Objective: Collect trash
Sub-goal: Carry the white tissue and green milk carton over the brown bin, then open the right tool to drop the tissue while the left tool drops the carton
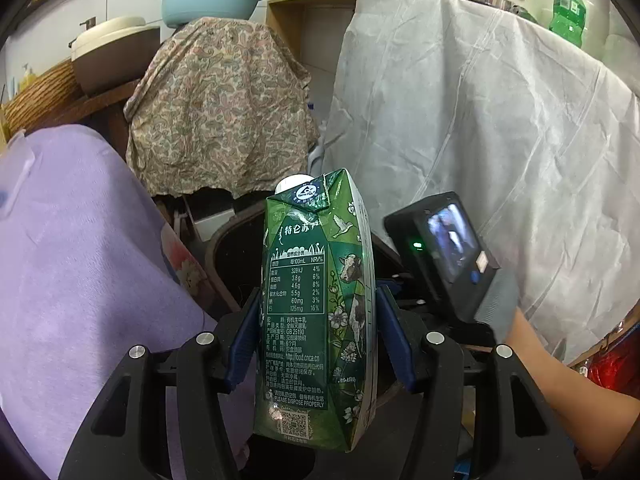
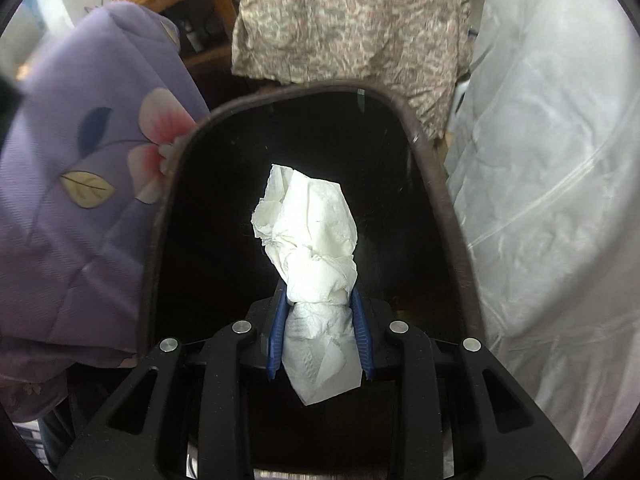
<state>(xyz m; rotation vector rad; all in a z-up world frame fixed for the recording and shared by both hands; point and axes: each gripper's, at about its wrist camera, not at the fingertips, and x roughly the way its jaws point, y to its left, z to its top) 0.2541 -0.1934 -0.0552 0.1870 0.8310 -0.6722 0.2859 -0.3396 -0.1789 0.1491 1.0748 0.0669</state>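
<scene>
— What have you got in your left gripper (image 1: pixel 318 336)?

— Your blue pads (image 1: pixel 247 340) are clamped on the two sides of a green milk carton (image 1: pixel 316 312), white cap at the top. It stands upright between them, in front of the dark trash bin (image 1: pixel 228 256), with purple cloth (image 1: pixel 80 240) on the left and white sheeting (image 1: pixel 480 120) on the right.

— And the right gripper (image 2: pixel 320 316)?

— You have it pinched on a crumpled white paper towel (image 2: pixel 312 236); both pads press the wad near its lower end. The towel hangs over the bin's (image 2: pixel 432 168) black opening, inside the line of its rim.

— Can you see that gripper from the left side?

— Yes: its black body with a small screen (image 1: pixel 444 256) sits just right of the carton, your forearm (image 1: pixel 560 368) behind it.
</scene>
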